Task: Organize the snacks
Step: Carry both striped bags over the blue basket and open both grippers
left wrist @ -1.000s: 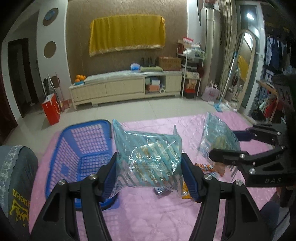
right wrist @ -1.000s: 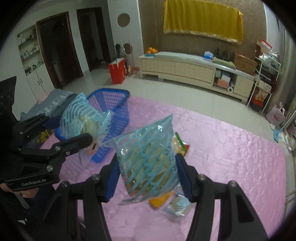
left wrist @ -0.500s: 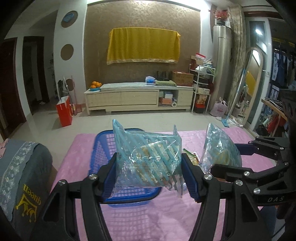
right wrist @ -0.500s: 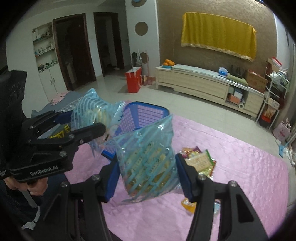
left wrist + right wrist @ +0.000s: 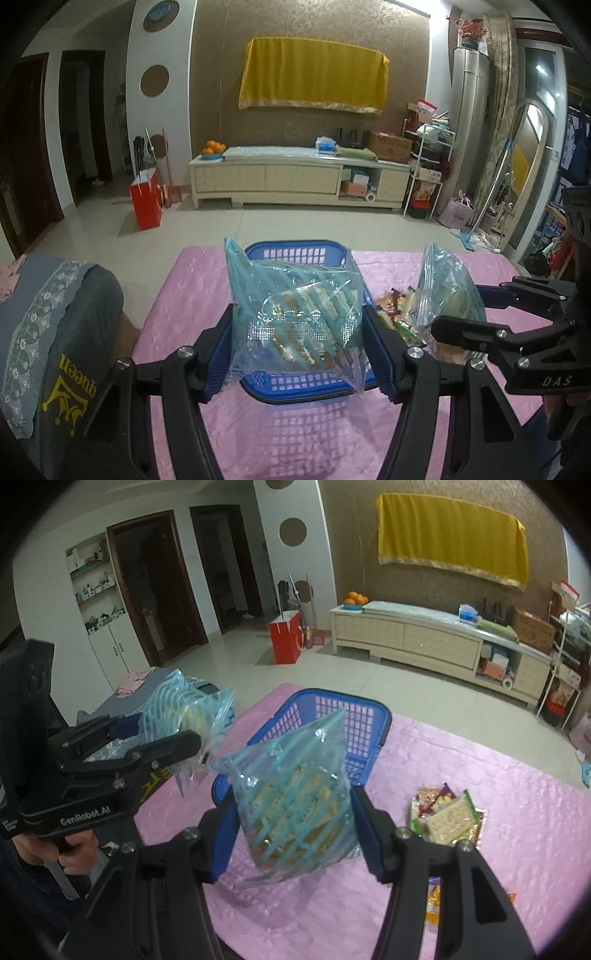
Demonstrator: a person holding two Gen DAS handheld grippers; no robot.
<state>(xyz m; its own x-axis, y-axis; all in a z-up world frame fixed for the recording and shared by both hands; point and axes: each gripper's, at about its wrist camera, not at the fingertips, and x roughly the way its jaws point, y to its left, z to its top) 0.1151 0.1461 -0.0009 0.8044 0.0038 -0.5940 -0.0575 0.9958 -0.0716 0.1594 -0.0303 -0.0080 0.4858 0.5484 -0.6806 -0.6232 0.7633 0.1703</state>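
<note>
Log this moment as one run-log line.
left gripper: shut on striped bag over blue basket | right gripper: shut on second striped bag

Dim indoor light comes from a ceiling lamp (image 5: 413, 5) at the top right. Both views bulge, with black vignetted corners. The bag (image 5: 295, 314) shows small glints, and the basket (image 5: 295, 384) casts a gridded shadow on the mat (image 5: 295, 435).

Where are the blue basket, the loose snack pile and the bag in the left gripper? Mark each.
blue basket (image 5: 365, 716): right wrist view, on its far lattice wall.
snack pile (image 5: 448, 818): right wrist view, on the cracker packet on top.
striped bag (image 5: 295, 314): left wrist view, on its middle, between the left gripper's pads.
</note>
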